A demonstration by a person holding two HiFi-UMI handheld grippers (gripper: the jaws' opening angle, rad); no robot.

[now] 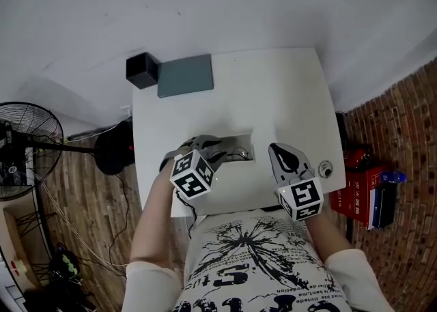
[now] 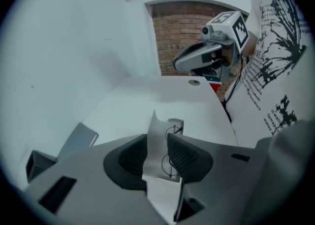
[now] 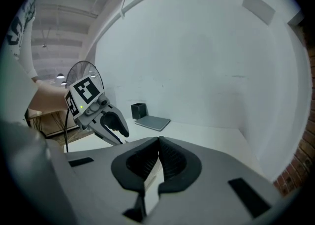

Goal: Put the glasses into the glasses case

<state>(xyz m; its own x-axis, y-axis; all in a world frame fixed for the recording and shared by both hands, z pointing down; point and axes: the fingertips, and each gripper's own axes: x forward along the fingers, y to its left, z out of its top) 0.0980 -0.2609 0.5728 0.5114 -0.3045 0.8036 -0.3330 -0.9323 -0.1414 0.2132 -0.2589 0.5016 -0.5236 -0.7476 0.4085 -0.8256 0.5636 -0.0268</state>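
A white glasses case [image 1: 240, 145] lies open on the white table [image 1: 273, 92], near its front edge. Thin wire-framed glasses [image 2: 173, 131] rest inside it, and its lid [image 2: 156, 126] stands up. My left gripper [image 1: 217, 148] hovers just above the case's left end, open; in the left gripper view the case shows through the gap between the pads of that gripper [image 2: 157, 141], untouched. My right gripper [image 1: 275, 150] is to the right of the case, apart from it. In the right gripper view this gripper [image 3: 159, 141] is shut, its tips meeting with nothing between them.
At the table's far left stand a black box [image 1: 142, 69] and a flat grey case [image 1: 186, 75]. A small round object [image 1: 326, 167] lies near the table's right edge. A fan [image 1: 27, 147] is on the floor at left, red boxes [image 1: 362, 188] at right.
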